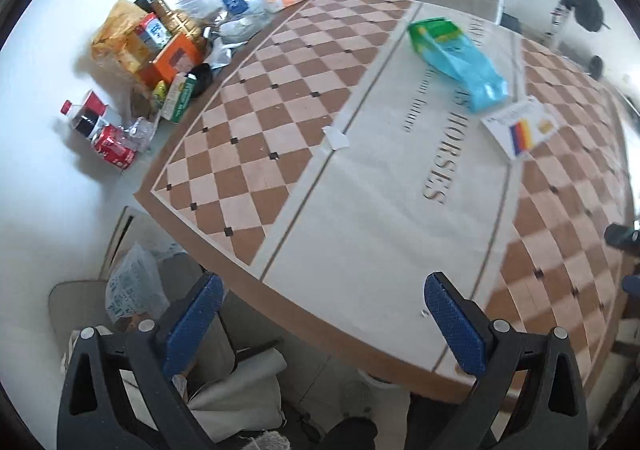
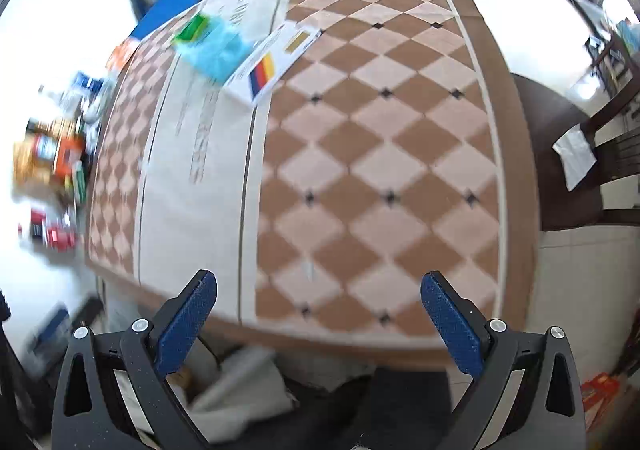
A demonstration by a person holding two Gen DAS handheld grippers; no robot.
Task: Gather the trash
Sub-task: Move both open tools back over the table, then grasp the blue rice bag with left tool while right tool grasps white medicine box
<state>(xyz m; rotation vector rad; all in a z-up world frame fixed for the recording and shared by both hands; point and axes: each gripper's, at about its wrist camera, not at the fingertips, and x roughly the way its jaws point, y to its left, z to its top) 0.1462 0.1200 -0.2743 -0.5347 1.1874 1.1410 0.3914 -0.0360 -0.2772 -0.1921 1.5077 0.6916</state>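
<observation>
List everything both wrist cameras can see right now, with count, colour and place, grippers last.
table: one, brown and cream checked cloth with a pale lettered centre strip; fills both views.
packet: one, green and light blue; on the centre strip, far end.
card: one, white with a black-red-yellow flag; just beside the packet.
trash pile: many pieces, orange, yellow, green; on the white surface left of the cloth.
cola bottle: one, red cap and label; nearer than the pile.
red can: one; beside the bottle.
dark chair: one, white paper on its seat; right of the table.
left hand-held gripper: blue pads, open, empty.
right hand-held gripper: blue pads, open, empty.
</observation>
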